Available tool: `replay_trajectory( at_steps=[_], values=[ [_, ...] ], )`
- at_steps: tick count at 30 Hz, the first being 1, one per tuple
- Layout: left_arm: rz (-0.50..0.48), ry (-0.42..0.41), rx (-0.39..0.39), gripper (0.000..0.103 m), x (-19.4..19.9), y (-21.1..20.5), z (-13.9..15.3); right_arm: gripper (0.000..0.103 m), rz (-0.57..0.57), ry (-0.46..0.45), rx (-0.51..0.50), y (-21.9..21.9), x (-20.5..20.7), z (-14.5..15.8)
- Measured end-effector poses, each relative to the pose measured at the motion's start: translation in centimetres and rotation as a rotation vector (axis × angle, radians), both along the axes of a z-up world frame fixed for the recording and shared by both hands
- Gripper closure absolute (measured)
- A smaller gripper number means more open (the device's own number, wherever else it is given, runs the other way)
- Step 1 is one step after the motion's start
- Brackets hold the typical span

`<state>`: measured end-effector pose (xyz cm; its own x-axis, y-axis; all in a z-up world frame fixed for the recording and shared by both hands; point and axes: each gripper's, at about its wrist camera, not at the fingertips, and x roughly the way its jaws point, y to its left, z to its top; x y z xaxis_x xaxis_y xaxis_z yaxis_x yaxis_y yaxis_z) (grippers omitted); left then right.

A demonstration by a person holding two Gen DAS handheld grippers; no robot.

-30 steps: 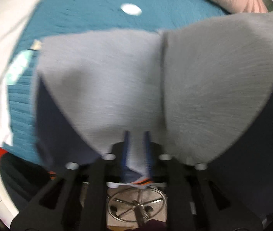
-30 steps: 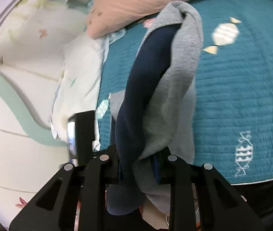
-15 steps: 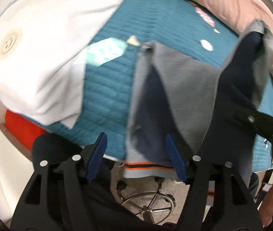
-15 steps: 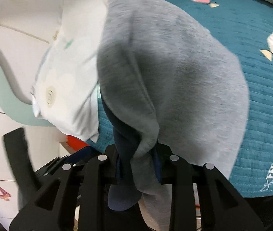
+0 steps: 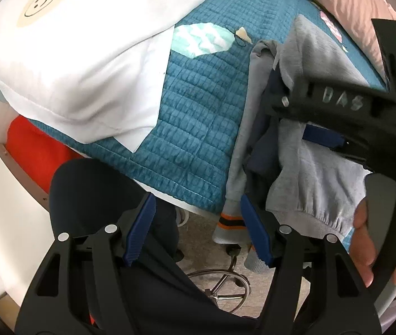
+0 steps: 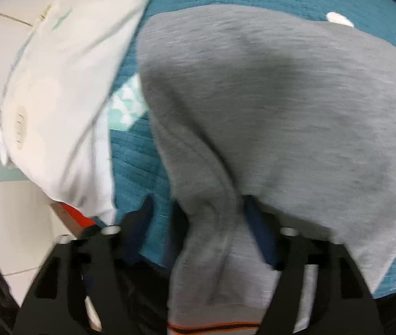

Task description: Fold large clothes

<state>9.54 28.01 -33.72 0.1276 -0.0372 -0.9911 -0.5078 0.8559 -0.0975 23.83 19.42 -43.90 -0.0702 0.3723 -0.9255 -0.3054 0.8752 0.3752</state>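
A grey sweatshirt [image 6: 295, 106] with a navy lining and an orange-striped hem lies bunched on the teal quilted bedspread [image 5: 198, 111], just beside a white pillow [image 5: 86, 55] printed with a smiley face. Its hem hangs over the bed's near edge.

Seen from the left wrist camera, the left gripper [image 5: 195, 226] hangs past the edge of the bedspread, its 2 blue-padded jaws standing wide apart with nothing between them; they have opened within the last second. One pad sits just beside the sweatshirt's dangling striped hem. Below it are a dark-clothed lap or leg and the chrome ring of a stool base [image 5: 223, 290] on the floor.

The right gripper [image 6: 198, 223], black and lettered "DAS" in the left wrist view, reaches across the sweatshirt on the side away from the pillow, gripped by a person's hand [image 5: 365, 245]. Its jaws have just been opening and now stand wide, with a fold of the grey cloth between them; the right wrist picture is blurred, but the pads appear clear of the fabric.

A pink blanket [image 5: 351, 2] lies along the bedspread's far edge, beyond the sweatshirt. A red panel [image 5: 30, 150] shows under the pillow's overhanging corner.
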Motion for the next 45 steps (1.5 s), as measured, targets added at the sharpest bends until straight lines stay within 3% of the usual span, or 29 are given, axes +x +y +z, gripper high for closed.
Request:
replay_trajectory(
  at_steps=[4,7,10,13,15,17,18,20,22,25,28,32,38,40,45],
  values=[
    [-0.016,-0.025,0.009,0.038,0.2,-0.2,0.9,0.023,0.029,-0.015,0.018,0.4,-0.7,1.2],
    [-0.025,-0.049,0.028,0.034,0.6,-0.5,1.6,0.023,-0.014,0.036,0.161,-0.6,-0.7,2.8],
    [-0.025,-0.07,0.026,0.034,0.6,-0.7,2.3,0.023,-0.035,0.033,0.218,-1.7,-0.9,5.1],
    [-0.017,-0.089,0.024,0.034,0.4,-0.8,3.2,0.025,-0.053,-0.06,0.256,-3.3,-1.8,8.6],
    [-0.022,-0.104,0.027,0.034,0.3,-1.0,3.9,0.027,-0.057,-0.184,0.15,-4.0,-2.3,10.3],
    [-0.028,-0.113,0.032,0.034,0.2,-1.1,4.3,0.048,-0.024,-0.281,0.0,-4.3,-3.0,10.6],
    [-0.031,-0.114,0.033,0.034,0.3,-1.1,4.3,0.057,-0.003,-0.293,-0.028,-4.3,-3.5,10.3],
    [-0.031,-0.11,0.033,0.034,0.4,-1.0,4.2,0.089,0.042,-0.238,-0.011,-4.7,-4.3,8.5],
    [-0.024,-0.099,0.029,0.034,0.4,-0.9,3.8,0.095,0.067,-0.188,0.036,-4.8,-4.8,6.7],
    [-0.007,-0.08,0.013,0.034,0.2,-0.5,3.0,0.096,0.127,-0.075,0.073,-3.1,-5.5,2.7],
    [0.023,-0.059,0.029,0.034,-0.4,0.1,2.5,0.098,0.116,0.064,0.063,-1.5,-5.8,-2.4],
    [0.049,-0.057,0.021,0.034,-1.2,1.1,2.3,0.098,0.089,0.055,0.058,-0.7,-5.7,-4.5],
    [0.067,-0.061,0.024,0.034,-1.2,1.4,2.3,0.095,0.089,0.066,0.088,-1.9,-5.6,-3.2],
    [0.051,-0.067,0.024,0.034,-0.8,1.2,2.5,0.095,0.081,0.074,0.097,-3.3,-5.3,-1.5],
    [-0.031,-0.103,0.001,0.034,1.4,-1.1,2.9,0.095,-0.026,-0.057,0.078,-8.6,-3.9,3.9]
  ],
)
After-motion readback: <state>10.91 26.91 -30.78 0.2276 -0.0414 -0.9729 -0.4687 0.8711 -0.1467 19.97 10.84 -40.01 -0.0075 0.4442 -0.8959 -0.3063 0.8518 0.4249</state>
